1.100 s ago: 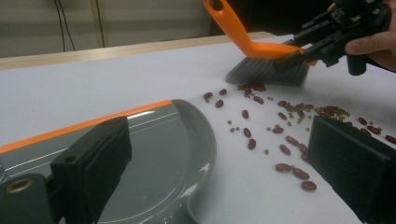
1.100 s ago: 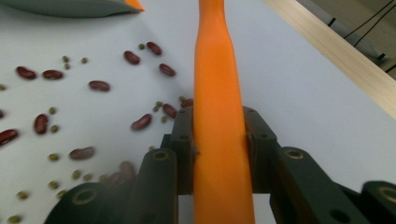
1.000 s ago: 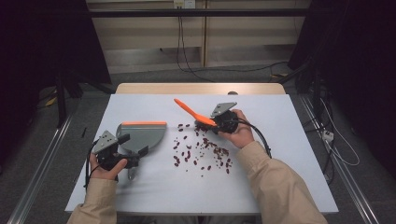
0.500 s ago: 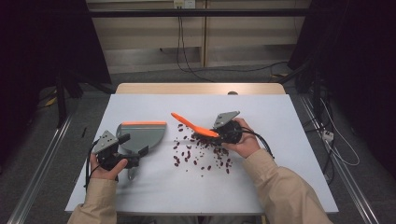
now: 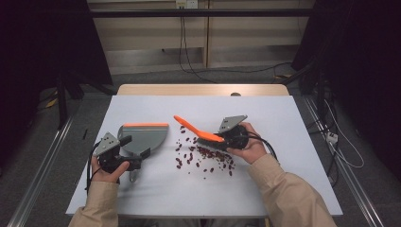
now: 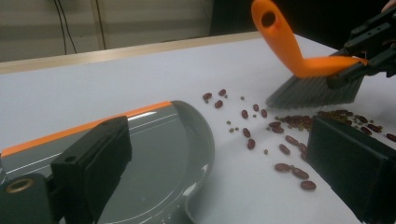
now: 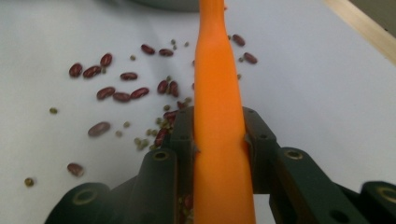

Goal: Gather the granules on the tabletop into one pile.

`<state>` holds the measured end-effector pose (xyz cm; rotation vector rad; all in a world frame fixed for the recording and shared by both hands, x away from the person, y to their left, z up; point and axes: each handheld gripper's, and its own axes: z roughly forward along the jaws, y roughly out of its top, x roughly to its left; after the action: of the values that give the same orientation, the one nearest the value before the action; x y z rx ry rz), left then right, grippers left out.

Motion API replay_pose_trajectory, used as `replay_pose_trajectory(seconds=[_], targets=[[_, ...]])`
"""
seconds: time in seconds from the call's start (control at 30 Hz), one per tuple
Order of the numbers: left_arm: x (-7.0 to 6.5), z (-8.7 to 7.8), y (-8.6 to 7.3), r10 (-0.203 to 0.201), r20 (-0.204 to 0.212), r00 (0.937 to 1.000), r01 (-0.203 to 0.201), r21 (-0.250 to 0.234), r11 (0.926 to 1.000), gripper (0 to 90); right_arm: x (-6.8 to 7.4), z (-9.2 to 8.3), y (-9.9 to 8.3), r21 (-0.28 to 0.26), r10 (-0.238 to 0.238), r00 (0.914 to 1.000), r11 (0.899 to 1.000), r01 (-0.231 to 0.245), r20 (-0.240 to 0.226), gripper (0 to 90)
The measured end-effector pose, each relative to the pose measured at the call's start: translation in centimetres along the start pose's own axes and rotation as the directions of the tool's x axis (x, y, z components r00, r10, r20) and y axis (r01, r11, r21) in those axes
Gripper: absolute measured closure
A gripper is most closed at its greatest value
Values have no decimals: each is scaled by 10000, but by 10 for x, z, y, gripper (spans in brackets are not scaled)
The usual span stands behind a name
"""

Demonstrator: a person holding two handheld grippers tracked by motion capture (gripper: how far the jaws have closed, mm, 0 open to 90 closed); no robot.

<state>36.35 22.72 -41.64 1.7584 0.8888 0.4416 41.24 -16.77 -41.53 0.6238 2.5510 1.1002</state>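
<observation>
High view: our right gripper (image 5: 226, 138) is clamped tight on the orange brush (image 5: 196, 129), bristles over the beans (image 5: 203, 155). At 9 o'clock from them, our left gripper (image 5: 130, 151) holds the dustpan (image 5: 144, 135).

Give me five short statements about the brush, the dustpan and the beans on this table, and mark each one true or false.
1. The right gripper is shut on the orange brush. True.
2. The red beans already lie inside the grey dustpan. False: they are scattered on the white table, beside the pan.
3. The dustpan has an orange strip along its straight edge. True.
4. The left gripper holds a second brush. False: it is at the dustpan's handle.
5. Small green beans lie mixed among the red ones. True.
</observation>
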Motion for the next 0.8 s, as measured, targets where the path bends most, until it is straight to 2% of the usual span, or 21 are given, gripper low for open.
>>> replay_pose_trajectory(seconds=[0.17,0.27,0.4,0.5,0.63,0.77,0.8], targets=[[0,0,0,-28,19,10000,28,10,10000,69,-20,0,5,-674,681,9969,9956,-654,387,711],[0,1,0,-49,32,10000,49,34,10000,68,-32,6,11,-959,1053,9923,9905,-988,649,711],[0,2,-1,-36,93,10000,35,74,10000,69,-42,24,21,-1037,1015,9895,9905,-908,1027,711],[1,1,-1,-83,87,9999,83,56,10000,68,-45,38,27,-1172,1104,9896,9881,-993,918,711],[2,1,-2,-131,69,9999,130,53,9999,68,-48,55,34,-901,793,9905,9935,-694,1120,711],[3,1,-2,-176,67,9998,175,77,9998,69,-49,62,39,-977,862,9905,9923,-758,1071,711],[3,1,-3,-170,65,9998,170,86,9998,68,-50,63,39,-948,754,9908,9934,-649,1121,711]])
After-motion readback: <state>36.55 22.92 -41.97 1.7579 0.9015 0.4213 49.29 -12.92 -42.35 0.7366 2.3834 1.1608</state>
